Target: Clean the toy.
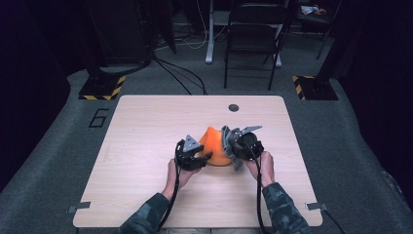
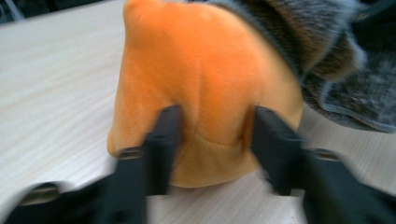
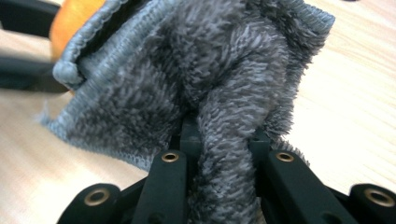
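An orange plush piece [image 1: 215, 147] stands in the middle of the wooden table [image 1: 146, 126], with a grey fleecy cloth [image 1: 228, 139] joined to its right side. My left gripper [image 1: 204, 157] is at its left. In the left gripper view its two black jaws [image 2: 217, 135] stand apart on either side of a bulge of the orange plush [image 2: 201, 70], with the fabric lying loose between them. My right gripper [image 1: 234, 147] is at the right, shut on a thick fold of the grey fleecy cloth [image 3: 224, 93], which rises from between its jaws [image 3: 224, 144].
A small dark round hole [image 1: 234, 107] sits near the table's far edge. Beyond the table stand a black folding chair [image 1: 253, 29] and cables on the grey floor. Bare wood lies to the left and right of both hands.
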{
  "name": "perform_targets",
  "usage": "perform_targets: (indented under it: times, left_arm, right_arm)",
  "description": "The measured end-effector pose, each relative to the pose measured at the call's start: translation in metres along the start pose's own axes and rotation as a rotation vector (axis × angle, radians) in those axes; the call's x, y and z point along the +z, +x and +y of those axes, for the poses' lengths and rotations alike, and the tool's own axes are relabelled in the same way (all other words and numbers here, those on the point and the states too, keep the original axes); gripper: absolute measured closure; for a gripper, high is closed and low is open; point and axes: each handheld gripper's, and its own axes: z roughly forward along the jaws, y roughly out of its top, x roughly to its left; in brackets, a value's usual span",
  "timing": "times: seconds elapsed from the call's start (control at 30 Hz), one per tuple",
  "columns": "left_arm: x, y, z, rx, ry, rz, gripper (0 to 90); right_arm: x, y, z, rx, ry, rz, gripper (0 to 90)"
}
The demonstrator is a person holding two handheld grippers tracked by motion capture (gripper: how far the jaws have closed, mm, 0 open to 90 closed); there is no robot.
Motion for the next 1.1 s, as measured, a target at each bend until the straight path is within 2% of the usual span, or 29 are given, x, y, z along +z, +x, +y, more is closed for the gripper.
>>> perform_targets:
  times: [0.03,0.07,0.1,0.17,0.23,0.3,0.33,0.37,0.43,0.5,0.6,0.67,0.73,0.9,1.07,1.1]
  left_arm:
    - [0.001,-0.001,0.0,0.021,0.004,0.002,39.1]
    - [0.005,-0.002,-0.001,0.022,0.006,0.003,39.4]
    - [0.008,-0.002,-0.003,0.024,0.016,0.013,42.6]
    - [0.012,-0.001,-0.006,0.029,0.009,0.019,55.0]
    - [0.013,0.0,-0.007,0.017,0.01,0.028,67.0]
    - [0.012,0.001,-0.008,0.009,0.01,0.037,72.1]
    - [0.012,0.001,-0.008,0.006,0.016,0.036,73.1]
    - [0.011,0.002,-0.008,0.0,0.014,0.032,73.7]
    - [0.011,0.002,-0.008,-0.005,0.012,0.037,74.4]
    - [0.011,0.002,-0.008,-0.008,0.017,0.033,74.7]
    - [0.011,0.002,-0.009,-0.015,0.015,0.037,76.2]
    - [0.011,0.005,-0.011,-0.027,0.021,0.036,77.6]
    - [0.011,0.007,-0.012,-0.036,0.018,0.02,77.9]
    - [0.011,0.004,-0.012,-0.025,0.016,0.022,78.6]
    - [0.011,0.005,-0.012,-0.021,0.018,0.019,78.6]
    - [0.011,0.005,-0.012,-0.029,0.016,0.016,78.5]
  right_arm:
    - [0.0,-0.001,-0.001,0.008,0.0,0.003,75.9]
    - [0.0,-0.002,-0.001,0.003,-0.001,0.004,75.8]
    - [0.0,-0.002,-0.001,0.003,-0.001,0.005,75.8]
    - [0.001,-0.003,-0.001,0.001,0.002,0.004,75.8]
    - [0.001,-0.004,-0.001,0.01,0.001,0.005,75.8]
    - [-0.003,-0.006,0.001,0.01,-0.009,0.004,75.8]
    - [-0.009,-0.005,0.004,0.021,-0.033,0.004,75.8]
    - [-0.015,-0.003,0.008,0.007,-0.052,0.003,75.8]
    - [-0.024,0.005,0.017,-0.009,-0.092,0.011,75.7]
    - [-0.029,0.023,0.029,-0.057,-0.129,0.015,75.7]
    - [-0.016,0.046,0.04,-0.138,-0.093,-0.003,75.1]
    - [-0.005,0.052,0.041,-0.172,-0.062,-0.034,74.7]
    - [-0.001,0.05,0.04,-0.161,-0.067,-0.034,74.9]
    - [-0.004,0.032,0.027,-0.112,-0.057,-0.031,75.2]
    - [-0.003,0.015,0.011,-0.064,-0.029,-0.034,75.4]
    - [-0.003,0.01,0.008,-0.055,-0.005,-0.039,75.4]
